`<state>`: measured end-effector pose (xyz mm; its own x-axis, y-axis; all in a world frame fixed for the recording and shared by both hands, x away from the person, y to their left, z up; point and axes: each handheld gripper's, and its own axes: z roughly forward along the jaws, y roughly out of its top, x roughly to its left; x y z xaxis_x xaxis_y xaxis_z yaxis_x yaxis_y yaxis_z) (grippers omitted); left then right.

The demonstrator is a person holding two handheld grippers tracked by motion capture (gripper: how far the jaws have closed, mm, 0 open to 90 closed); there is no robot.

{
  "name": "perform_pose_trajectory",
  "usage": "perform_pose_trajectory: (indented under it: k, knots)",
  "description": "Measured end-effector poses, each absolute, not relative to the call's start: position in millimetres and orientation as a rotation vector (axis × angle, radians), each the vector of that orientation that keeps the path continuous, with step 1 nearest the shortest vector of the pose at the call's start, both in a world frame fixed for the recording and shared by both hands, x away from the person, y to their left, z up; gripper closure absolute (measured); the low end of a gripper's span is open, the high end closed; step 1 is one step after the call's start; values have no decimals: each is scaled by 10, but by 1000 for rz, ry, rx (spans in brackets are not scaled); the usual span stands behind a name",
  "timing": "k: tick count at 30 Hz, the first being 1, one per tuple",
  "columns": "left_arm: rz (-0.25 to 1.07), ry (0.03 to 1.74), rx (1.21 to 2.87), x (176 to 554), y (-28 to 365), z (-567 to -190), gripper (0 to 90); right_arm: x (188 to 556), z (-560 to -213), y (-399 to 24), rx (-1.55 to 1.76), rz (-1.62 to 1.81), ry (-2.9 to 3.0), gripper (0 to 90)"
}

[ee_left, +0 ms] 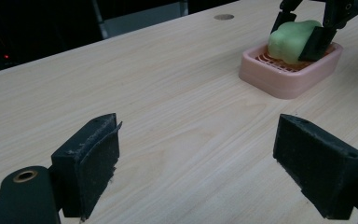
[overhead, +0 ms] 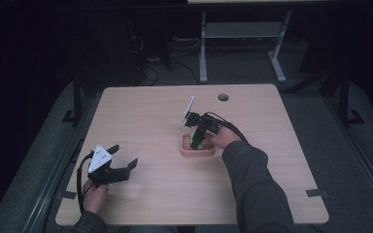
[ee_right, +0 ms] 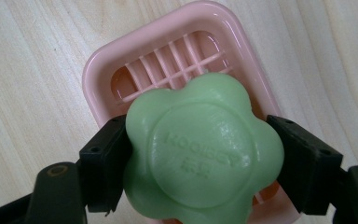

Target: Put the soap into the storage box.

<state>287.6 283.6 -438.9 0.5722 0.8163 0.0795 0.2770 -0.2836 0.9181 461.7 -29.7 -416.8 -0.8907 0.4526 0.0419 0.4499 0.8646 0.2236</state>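
Your right gripper [ee_right: 200, 158] clamps a pale green, flower-shaped soap [ee_right: 203, 154] with embossed lettering, above the pink slatted dish [ee_right: 102, 74]. Your left gripper [ee_left: 209, 163] gapes wide, well apart from that dish.

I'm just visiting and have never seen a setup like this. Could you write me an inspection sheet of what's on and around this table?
Surface: pale wooden table, round hole near the far edge.
Job's things: green flower-shaped soap over a pink soap dish with a slatted bottom.
Clutter: nothing seen.
Grippers: right gripper has its jaws clamped on the soap's sides; left gripper open, jaws wide apart above bare wood.
Cables: black cable trails from the right gripper, another from the left.
Surroundings: dark floor, metal table legs beyond.
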Motion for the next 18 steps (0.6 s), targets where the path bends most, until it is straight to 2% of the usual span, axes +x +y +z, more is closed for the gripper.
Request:
perform_pose_trajectory:
  k: [18]
  knots:
    - [694,890,1832,2878,2829,-4390,142,4603,-4162,-302,734,334,3018,253]
